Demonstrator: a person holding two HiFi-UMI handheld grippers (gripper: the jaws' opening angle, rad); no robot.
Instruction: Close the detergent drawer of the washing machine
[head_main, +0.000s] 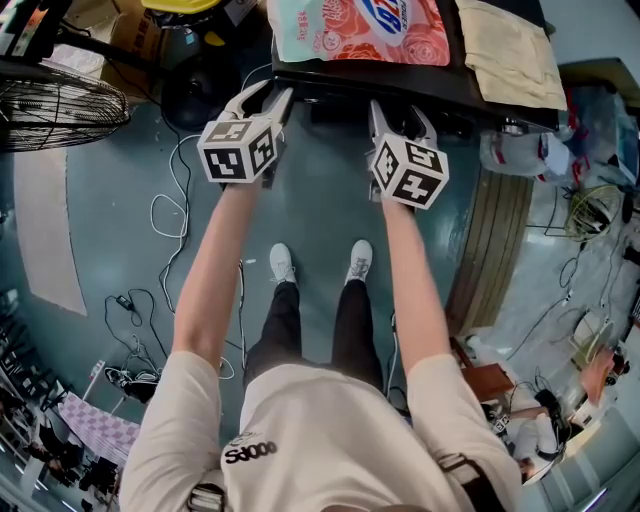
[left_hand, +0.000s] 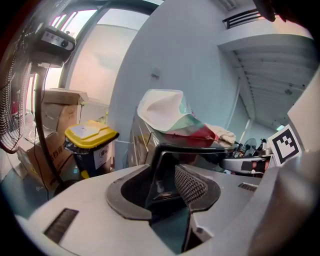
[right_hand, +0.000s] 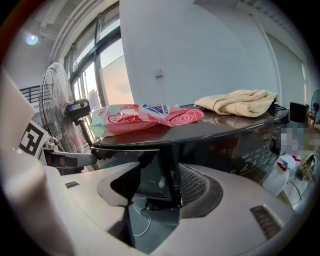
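Observation:
The dark washing machine (head_main: 420, 88) stands at the top of the head view, straight ahead of the person. Its detergent drawer (left_hand: 162, 172) shows as a dark open-fronted box jutting toward me in the left gripper view. My left gripper (head_main: 268, 95) is right at the machine's front, open, its pads (left_hand: 195, 185) on either side of the drawer's near corner without clearly pressing on it. My right gripper (head_main: 400, 115) hangs beside it, open and holding nothing, facing the glossy front panel (right_hand: 225, 150). A pink detergent bag (head_main: 360, 30) and a beige towel (head_main: 510, 50) lie on the machine's top.
A standing fan (head_main: 50, 105) is at the left. Further left, a yellow-lidded bin (left_hand: 90, 140) sits next to cardboard boxes (left_hand: 55, 107). White cables (head_main: 170, 210) trail over the blue-green floor by the person's shoes (head_main: 283, 263). Bags and clutter (head_main: 520, 150) crowd the right side.

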